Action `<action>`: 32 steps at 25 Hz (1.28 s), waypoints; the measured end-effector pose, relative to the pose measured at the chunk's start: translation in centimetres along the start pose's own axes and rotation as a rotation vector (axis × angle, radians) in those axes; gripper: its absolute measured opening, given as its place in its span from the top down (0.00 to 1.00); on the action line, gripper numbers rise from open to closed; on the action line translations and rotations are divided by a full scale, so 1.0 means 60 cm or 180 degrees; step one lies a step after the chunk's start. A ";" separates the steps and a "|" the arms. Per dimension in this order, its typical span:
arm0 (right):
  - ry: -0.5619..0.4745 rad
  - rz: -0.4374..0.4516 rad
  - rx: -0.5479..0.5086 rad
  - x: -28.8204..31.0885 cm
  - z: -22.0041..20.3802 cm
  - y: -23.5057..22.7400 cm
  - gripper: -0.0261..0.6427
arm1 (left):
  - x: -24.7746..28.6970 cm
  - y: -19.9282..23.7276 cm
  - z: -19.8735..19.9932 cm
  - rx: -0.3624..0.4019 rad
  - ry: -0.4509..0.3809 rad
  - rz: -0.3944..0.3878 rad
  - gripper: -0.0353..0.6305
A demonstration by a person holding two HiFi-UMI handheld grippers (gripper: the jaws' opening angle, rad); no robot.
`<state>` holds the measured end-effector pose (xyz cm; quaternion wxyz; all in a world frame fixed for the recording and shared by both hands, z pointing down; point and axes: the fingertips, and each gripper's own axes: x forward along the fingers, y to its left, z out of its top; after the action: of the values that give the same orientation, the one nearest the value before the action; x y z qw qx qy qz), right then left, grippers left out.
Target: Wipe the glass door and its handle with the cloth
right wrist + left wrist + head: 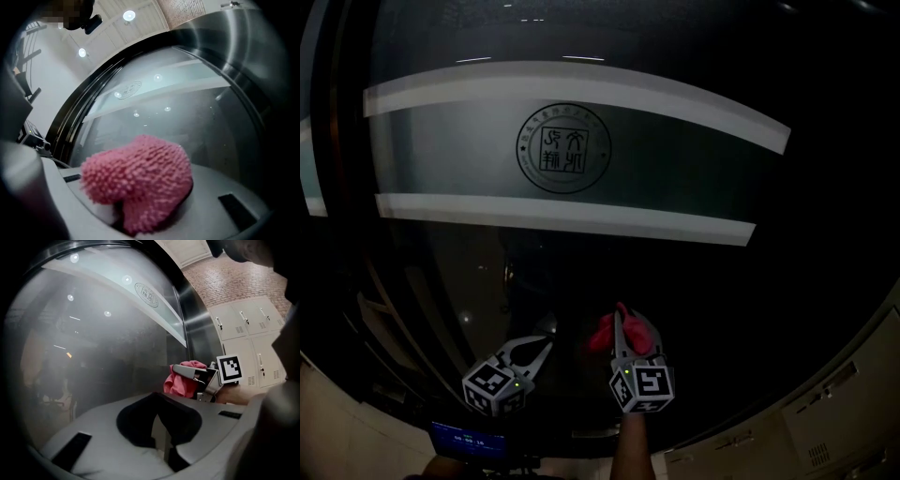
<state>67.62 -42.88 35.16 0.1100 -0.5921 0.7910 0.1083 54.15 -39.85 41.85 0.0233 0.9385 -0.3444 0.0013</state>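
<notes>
The right gripper (622, 321) has its fingers clamped on a bunched pink chenille cloth (140, 178), held low against the glass door (675, 169), beneath the frosted band (441, 150) with its round seal (563, 148). Just beside it, the left gripper (546, 330) has its fingers together, empty.

Low at your left runs a pale tiled floor (337, 422), reaching the dark-framed glass door (694, 281).

Left gripper (546, 345), right gripper (622, 317) — grey, marker-cubed
</notes>
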 end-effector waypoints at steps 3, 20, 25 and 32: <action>0.0042 -0.0280 -0.0069 -0.032 0.007 -0.075 0.87 | 0.023 -0.023 -0.001 -0.0029 -0.0025 -0.0064 0.94; -0.0031 0.0958 0.0219 0.068 -0.050 0.322 0.87 | -0.155 0.123 -0.029 0.0148 0.0090 0.0647 0.94; 0.0084 0.1426 0.0336 0.122 -0.079 0.492 0.87 | -0.251 0.181 -0.047 0.0198 0.0176 0.0895 0.94; 0.0080 0.1741 0.0450 0.160 -0.101 0.611 0.87 | -0.317 0.223 -0.068 0.0204 0.0337 0.0945 0.94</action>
<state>29.52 -43.39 39.51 0.1080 -0.3487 0.9283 0.0712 31.06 -37.54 46.12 0.0110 0.8762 -0.4774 0.0652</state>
